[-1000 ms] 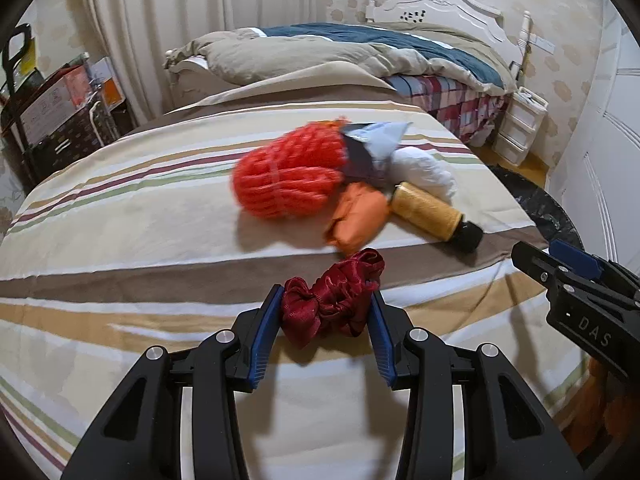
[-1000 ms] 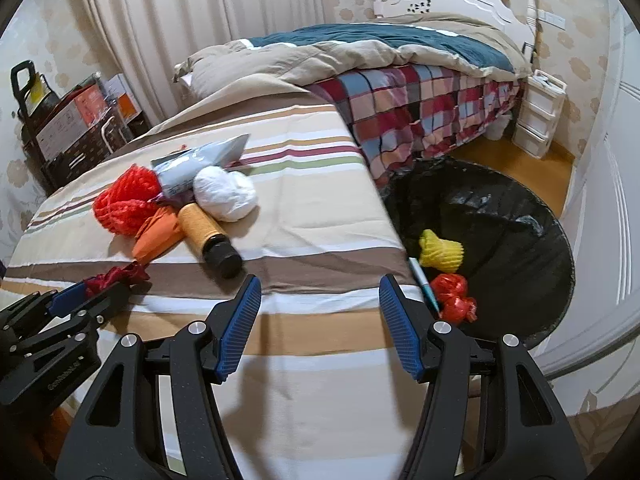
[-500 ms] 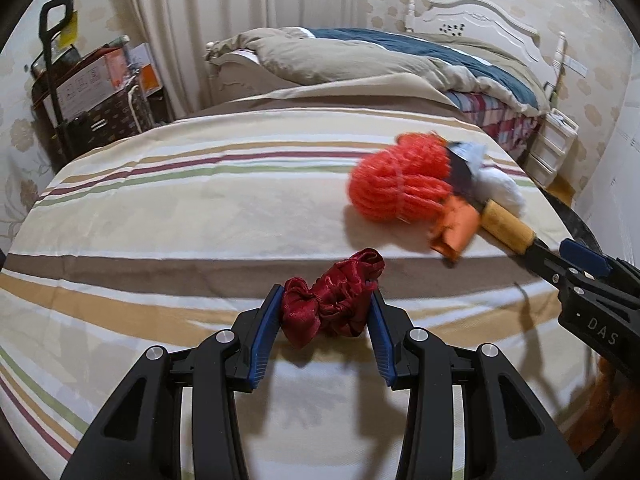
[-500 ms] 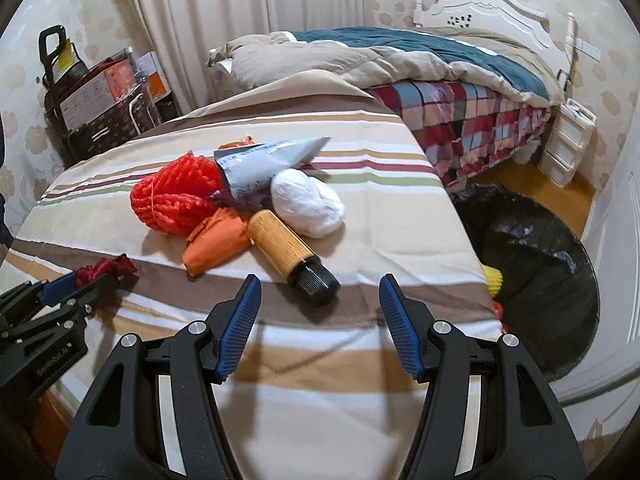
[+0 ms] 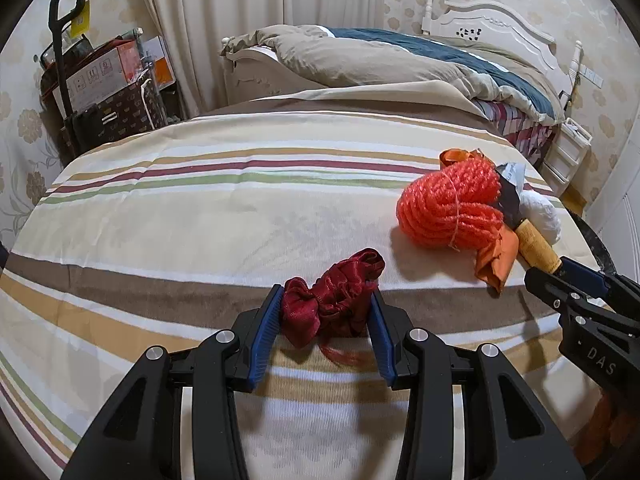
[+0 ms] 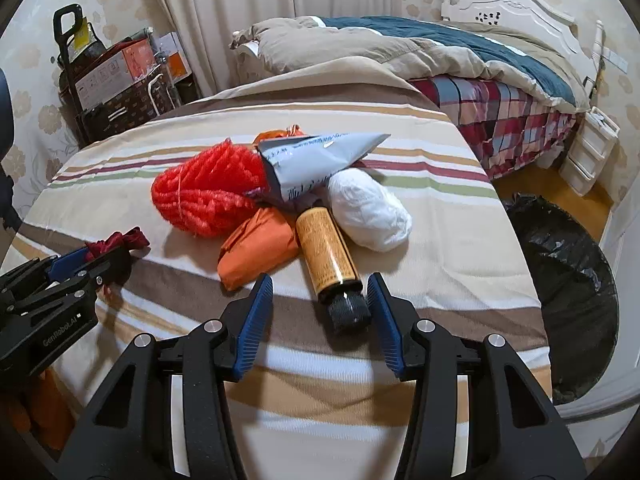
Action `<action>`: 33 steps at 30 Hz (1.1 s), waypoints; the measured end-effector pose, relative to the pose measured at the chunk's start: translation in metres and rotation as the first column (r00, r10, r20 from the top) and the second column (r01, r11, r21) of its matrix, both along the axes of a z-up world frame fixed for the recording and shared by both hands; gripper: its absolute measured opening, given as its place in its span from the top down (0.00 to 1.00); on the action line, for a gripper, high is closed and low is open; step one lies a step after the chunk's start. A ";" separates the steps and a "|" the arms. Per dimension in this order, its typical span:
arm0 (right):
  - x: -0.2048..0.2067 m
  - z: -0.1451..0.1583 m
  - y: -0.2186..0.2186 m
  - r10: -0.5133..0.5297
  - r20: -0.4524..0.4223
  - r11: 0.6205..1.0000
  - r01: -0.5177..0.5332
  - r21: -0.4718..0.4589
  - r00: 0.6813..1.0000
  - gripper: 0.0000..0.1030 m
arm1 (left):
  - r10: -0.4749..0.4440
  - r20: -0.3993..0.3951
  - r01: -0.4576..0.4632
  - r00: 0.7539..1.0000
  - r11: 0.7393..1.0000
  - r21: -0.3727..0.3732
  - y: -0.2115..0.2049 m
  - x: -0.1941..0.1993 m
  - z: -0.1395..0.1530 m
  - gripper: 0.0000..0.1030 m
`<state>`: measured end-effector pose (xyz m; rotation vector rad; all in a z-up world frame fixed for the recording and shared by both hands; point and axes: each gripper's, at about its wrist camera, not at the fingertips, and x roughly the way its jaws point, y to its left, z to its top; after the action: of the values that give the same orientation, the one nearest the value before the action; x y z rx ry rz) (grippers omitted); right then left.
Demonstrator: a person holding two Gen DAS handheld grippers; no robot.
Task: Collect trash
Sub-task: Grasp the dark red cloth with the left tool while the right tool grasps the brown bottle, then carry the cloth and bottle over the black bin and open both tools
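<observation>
My left gripper (image 5: 326,312) is shut on a dark red fabric scrunchie (image 5: 332,300) just above the striped bed cover (image 5: 200,208). It also shows in the right wrist view (image 6: 116,242). My right gripper (image 6: 320,308) is open, its jaws either side of the black cap of an amber bottle (image 6: 326,256) lying on the cover. Beside the bottle lie an orange-red yarn bundle (image 6: 204,196), an orange cloth (image 6: 256,248), a grey plastic mailer bag (image 6: 316,160) and a white wad (image 6: 368,208). A black trash bag (image 6: 568,292) stands open on the floor to the right.
A second bed (image 6: 440,52) with rumpled duvet stands behind. Boxes and a trolley (image 5: 100,88) are at the back left by the curtain. White drawers (image 6: 588,148) stand at the far right on the wooden floor.
Both grippers have swung left, away from the trash bag. The right gripper has come down to the amber bottle, its cap now between the open jaws. The left still holds the scrunchie.
</observation>
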<state>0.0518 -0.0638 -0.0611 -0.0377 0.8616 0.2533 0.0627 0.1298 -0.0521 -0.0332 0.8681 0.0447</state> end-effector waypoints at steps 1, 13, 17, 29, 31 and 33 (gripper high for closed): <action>0.002 0.000 0.000 -0.003 0.001 1.000 0.003 -0.003 1.000 0.55 | 0.000 0.001 0.000 1.000 1.000 0.000 0.001 0.001 0.000 0.59; 0.009 -0.003 0.009 0.015 -0.017 1.000 -0.016 -0.015 1.000 0.77 | -0.002 0.008 0.002 1.000 1.000 0.000 -0.001 0.002 0.002 0.59; -0.001 -0.002 0.006 0.011 -0.017 1.000 -0.012 -0.010 1.000 0.77 | -0.006 0.009 0.006 1.000 1.000 -0.003 -0.002 -0.001 0.003 0.59; -0.002 -0.003 0.000 -0.011 -0.023 1.000 0.011 0.006 1.000 0.76 | -0.009 0.012 0.009 1.000 1.000 0.003 -0.006 -0.007 0.002 0.59; 0.000 -0.003 0.001 -0.009 -0.023 1.000 0.009 0.005 1.000 0.76 | -0.009 0.012 0.009 1.000 1.000 0.004 -0.007 -0.007 0.002 0.59; 0.001 -0.004 0.002 -0.006 -0.023 1.000 0.006 0.001 1.000 0.77 | -0.009 0.012 0.009 1.000 1.000 0.004 -0.007 -0.007 0.002 0.59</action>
<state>0.0526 -0.0618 -0.0646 -0.0312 0.8844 0.2494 0.0557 0.1230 -0.0498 -0.0255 0.8559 0.0375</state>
